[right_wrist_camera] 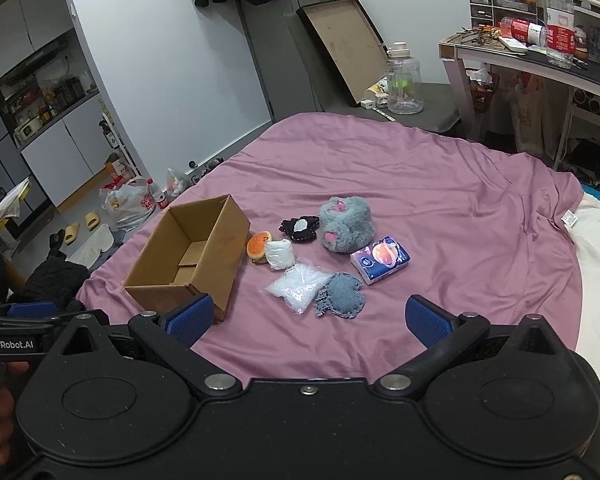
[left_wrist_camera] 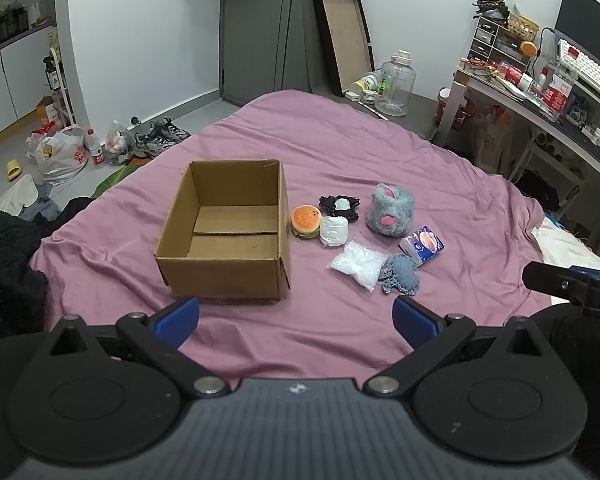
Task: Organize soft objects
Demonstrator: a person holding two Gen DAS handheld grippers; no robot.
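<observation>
Soft objects [right_wrist_camera: 342, 224] lie right of the empty cardboard box [left_wrist_camera: 224, 232] on the purple sheet, light and squashy, so I'd pinch each mid-body; both my jaws gape wide, holding nothing

Cardboard box [left_wrist_camera: 224, 232]: open, empty, upright on purple bedsheet [left_wrist_camera: 340, 152]. Beside its right wall: burger plush [left_wrist_camera: 306, 221], white roll [left_wrist_camera: 333, 231], black pouch [left_wrist_camera: 339, 206], grey fluffy toy [left_wrist_camera: 390, 210], tissue pack [left_wrist_camera: 422, 245], clear bag [left_wrist_camera: 358, 264], blue knit piece [left_wrist_camera: 401, 274].

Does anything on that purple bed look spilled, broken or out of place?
Nothing looks spilled or damaged. The cardboard box sits upright and empty on the purple sheet. The soft things lie loose beside it: burger toy, grey plush, tissue pack, clear bag. Both grippers, left and right, are open and hold nothing.
</observation>
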